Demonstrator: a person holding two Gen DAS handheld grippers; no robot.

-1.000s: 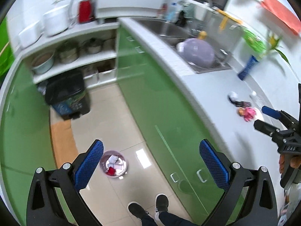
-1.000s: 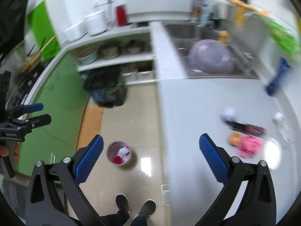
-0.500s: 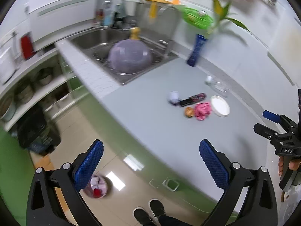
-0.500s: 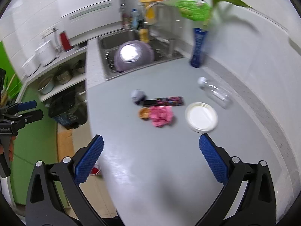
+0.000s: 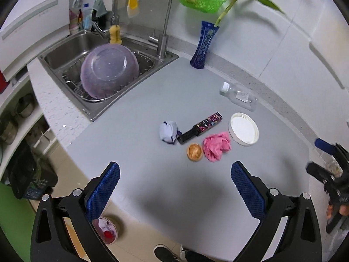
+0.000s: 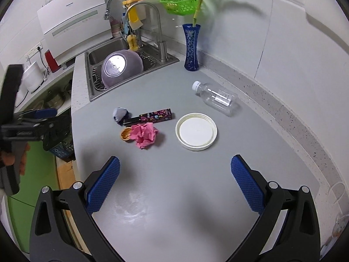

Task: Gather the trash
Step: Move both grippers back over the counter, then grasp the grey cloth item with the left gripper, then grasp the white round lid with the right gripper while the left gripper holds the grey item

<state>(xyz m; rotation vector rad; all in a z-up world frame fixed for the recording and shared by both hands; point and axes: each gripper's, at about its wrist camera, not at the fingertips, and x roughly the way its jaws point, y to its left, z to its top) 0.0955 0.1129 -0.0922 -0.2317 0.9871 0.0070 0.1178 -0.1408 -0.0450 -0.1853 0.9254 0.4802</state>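
Sideways, clear bottle (image 6: 216,98) lies, cap toward sink (image 6: 96,54).

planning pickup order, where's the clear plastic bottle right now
The clear plastic bottle lies on its side near the counter's back edge, beyond the white lid and right of the blue vase.

On the tabletop (image 6: 174,196), a crumpled paper (image 6: 145,135) lies mid-left, with a small cap (image 6: 125,134) touching its left side. Just behind them lies a wrapper (image 6: 152,116), a wad (image 6: 119,113) at its left end. A lid (image 6: 196,131) lies right of the paper; a bottle (image 6: 216,98) lies on its side farther right. A vase (image 6: 191,48) stands at the far edge, right of the sink (image 6: 93,54), which holds an upturned bowl (image 6: 121,68). A bin (image 5: 105,230) stands on the floor, near left.
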